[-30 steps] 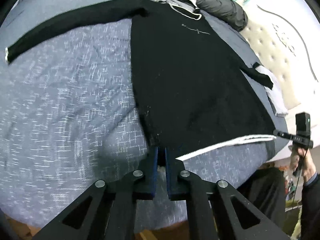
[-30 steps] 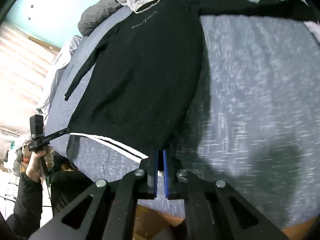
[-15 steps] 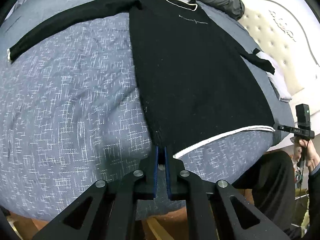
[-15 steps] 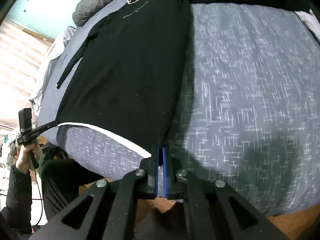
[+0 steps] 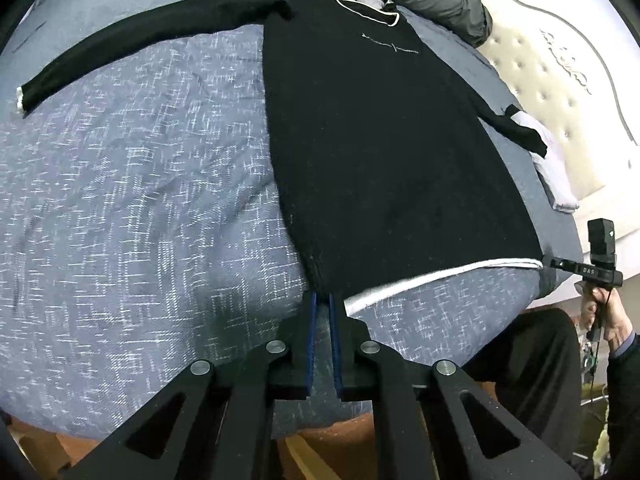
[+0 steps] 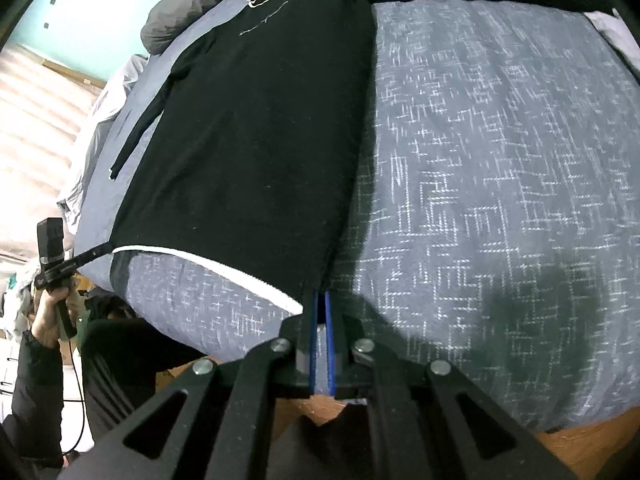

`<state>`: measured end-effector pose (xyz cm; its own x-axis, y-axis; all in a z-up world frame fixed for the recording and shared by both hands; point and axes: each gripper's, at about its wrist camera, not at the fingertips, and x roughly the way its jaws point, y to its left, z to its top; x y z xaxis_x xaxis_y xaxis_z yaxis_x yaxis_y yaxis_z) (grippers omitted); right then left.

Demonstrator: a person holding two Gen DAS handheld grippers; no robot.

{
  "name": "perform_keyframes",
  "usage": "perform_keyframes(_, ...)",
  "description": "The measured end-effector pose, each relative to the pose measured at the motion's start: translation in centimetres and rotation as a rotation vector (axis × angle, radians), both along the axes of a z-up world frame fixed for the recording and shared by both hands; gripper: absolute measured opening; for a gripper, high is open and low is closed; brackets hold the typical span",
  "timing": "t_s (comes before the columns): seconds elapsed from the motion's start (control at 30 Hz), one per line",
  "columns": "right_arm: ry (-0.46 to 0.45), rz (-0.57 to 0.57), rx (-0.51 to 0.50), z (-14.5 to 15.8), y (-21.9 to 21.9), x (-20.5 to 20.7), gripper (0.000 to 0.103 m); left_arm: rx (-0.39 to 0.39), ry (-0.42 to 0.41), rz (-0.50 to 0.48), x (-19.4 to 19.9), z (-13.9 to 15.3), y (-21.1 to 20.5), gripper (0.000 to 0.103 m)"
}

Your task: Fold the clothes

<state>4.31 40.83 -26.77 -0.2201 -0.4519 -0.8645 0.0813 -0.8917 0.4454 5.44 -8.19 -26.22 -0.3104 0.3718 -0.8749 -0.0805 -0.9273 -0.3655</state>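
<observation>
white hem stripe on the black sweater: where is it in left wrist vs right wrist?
Left wrist: white hem stripe runs lower centre to right, ending by the right gripper.
Right wrist: white hem stripe runs lower left to centre, ending at the fingertips.
Shared landmark: chest logo.

Sweater (image 5: 384,152) hem pulled taut, white band (image 5: 436,280) flattened from bunched.

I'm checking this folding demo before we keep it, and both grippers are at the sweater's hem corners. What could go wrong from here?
1. The left gripper and right gripper each pinch only the very corner of the black sweater; the knit may slip out when lifted.
2. The hem lies near the edge of the bed; pulling further could drag the sweater off.
3. The outstretched sleeve may trail and bunch during a fold.
</observation>
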Motion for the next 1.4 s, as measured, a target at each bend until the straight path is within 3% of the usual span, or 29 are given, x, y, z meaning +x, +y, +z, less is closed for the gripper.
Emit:
perform_keyframes(0.23,0.030,-0.036,0.024,1.3,0.9,0.2,0.003,-0.004,0.012,0.040,-0.7,0.1,-0.5,0.008)
perform_keyframes(0.43,0.085,-0.053,-0.031,1.9,-1.2,-1.9,0.003,0.028,-0.002,0.100,-2.1,-1.1,0.7,0.023)
perform_keyframes(0.7,-0.001,-0.004,0.010,-1.0,-3.3,-3.5,0.003,-0.016,-0.070,0.068,-2.1,-3.9,2.2,0.023)
perform_keyframes(0.93,0.007,-0.032,-0.021,-0.1,-2.5,-3.1,0.003,0.029,0.015,0.127,-3.1,-0.2,0.6,0.023)
perform_keyframes(1.2,0.198,-0.086,-0.164,4.4,-6.3,-7.5,0.006,0.035,0.100,0.233,-7.4,3.3,-2.3,0.024)
perform_keyframes(1.3,0.226,-0.113,-0.240,3.7,-8.6,-9.5,0.010,0.030,0.108,0.268,-9.7,3.5,-3.9,0.035)
perform_keyframes(1.4,0.239,-0.116,-0.292,2.0,-11.7,-11.4,0.010,0.013,0.110,0.305,-12.2,3.3,-5.8,0.038)
